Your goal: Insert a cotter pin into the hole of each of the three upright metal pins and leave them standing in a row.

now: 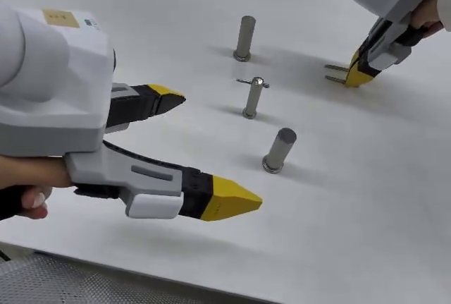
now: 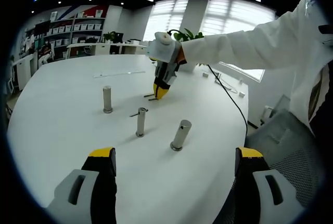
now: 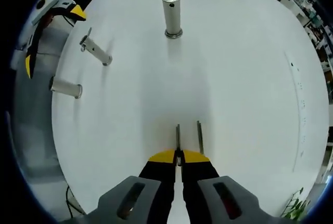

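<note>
Middle metal pin, frame centre, is already pinned. Right gripper, upper right, has its fingers clamped on a cotter pin; left gripper fingers are apart. Next, probably: align it with the hole of the far metal pin.
</note>
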A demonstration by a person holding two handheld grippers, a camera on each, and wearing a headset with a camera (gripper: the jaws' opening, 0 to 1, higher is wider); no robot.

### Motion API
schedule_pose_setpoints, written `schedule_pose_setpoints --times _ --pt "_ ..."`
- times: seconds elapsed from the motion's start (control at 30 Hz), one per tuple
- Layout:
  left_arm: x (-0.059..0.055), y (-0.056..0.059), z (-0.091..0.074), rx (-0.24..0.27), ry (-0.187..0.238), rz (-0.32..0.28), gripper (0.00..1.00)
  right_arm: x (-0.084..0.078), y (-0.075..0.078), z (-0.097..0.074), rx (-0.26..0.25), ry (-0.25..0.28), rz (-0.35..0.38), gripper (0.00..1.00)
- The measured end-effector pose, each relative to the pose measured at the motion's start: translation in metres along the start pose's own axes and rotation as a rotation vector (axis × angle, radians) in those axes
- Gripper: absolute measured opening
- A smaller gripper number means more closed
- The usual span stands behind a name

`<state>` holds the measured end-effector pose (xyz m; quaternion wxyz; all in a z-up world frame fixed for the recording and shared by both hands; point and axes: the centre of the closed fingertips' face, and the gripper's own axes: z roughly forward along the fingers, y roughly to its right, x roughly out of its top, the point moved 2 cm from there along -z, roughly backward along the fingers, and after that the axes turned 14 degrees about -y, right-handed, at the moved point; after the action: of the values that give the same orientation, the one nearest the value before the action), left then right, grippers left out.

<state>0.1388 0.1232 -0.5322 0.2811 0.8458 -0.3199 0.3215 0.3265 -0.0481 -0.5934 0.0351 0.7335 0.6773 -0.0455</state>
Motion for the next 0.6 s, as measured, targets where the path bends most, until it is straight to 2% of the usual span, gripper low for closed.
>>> schedule_pose_setpoints --times 0.1,0.2,0.33,0.6 --pt "0.0022 0.0014 -0.0014 -0.005 0.010 -0.014 0.94 0.0004 -0.0036 -0.0003 -0.012 -0.005 -0.016 0.00" --pt "0.0020 0.0032 0.0001 -0.006 0.004 -0.012 0.94 -0.0003 -0.0013 0.0000 -0.012 -0.001 0.040 0.00" --pt "0.0002 0.0068 0.0029 -0.005 -0.015 -0.007 0.93 -0.0003 -0.0014 -0.0003 -0.022 0.001 0.039 0.00" --pt "0.0048 0.0097 0.0020 -0.007 -0.013 0.016 0.90 -0.0025 -0.0008 -0.0013 -0.034 0.014 0.048 0.00"
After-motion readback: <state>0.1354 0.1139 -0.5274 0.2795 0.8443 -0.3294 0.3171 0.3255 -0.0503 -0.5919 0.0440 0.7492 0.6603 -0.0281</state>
